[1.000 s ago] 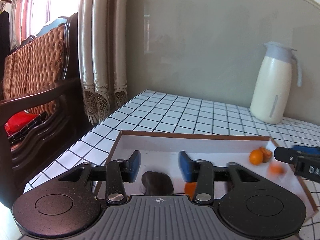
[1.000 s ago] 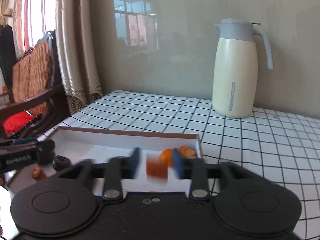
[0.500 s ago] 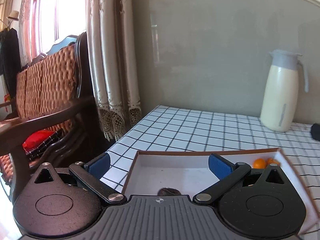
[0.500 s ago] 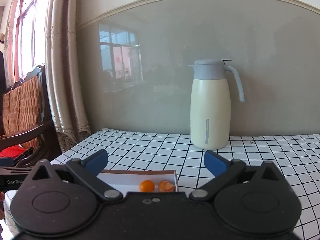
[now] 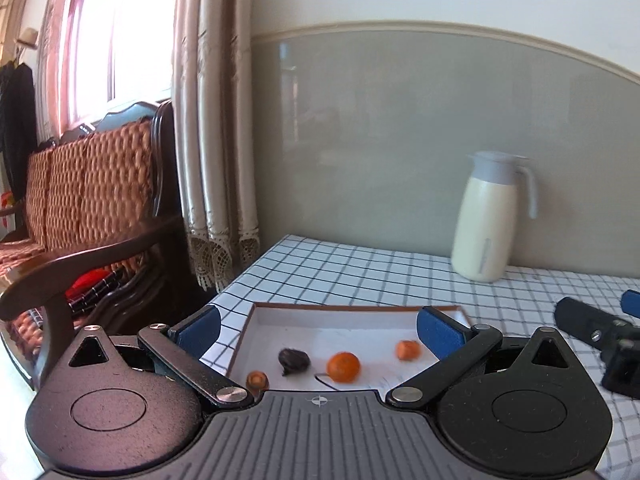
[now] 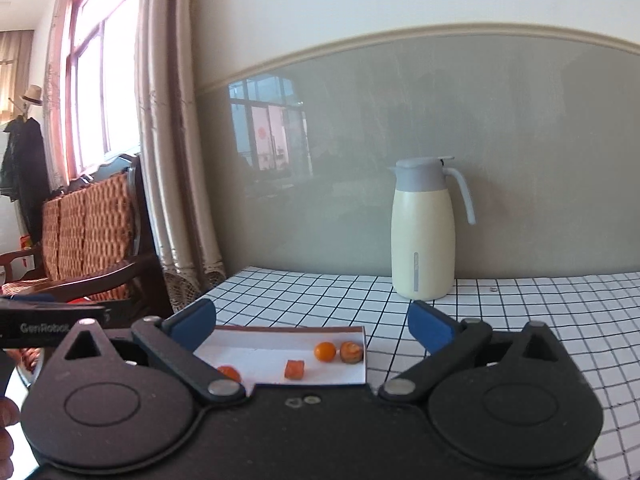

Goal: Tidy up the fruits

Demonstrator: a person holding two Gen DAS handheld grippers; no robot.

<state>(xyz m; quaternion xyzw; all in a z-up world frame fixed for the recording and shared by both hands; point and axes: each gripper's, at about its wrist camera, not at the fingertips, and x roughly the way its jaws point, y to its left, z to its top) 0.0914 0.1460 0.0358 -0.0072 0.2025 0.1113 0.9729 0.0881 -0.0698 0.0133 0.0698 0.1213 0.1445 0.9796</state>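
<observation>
Left gripper [image 5: 318,330], right gripper [image 6: 312,322]: fingers spread wide, empty.

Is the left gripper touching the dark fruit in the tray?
Apart. Left wrist view: left gripper open, nothing between its pads; dark fruit lies on the tray floor below.

Bright window [image 5: 100,40] glare, fisheye-bent edges, slight blur.
</observation>
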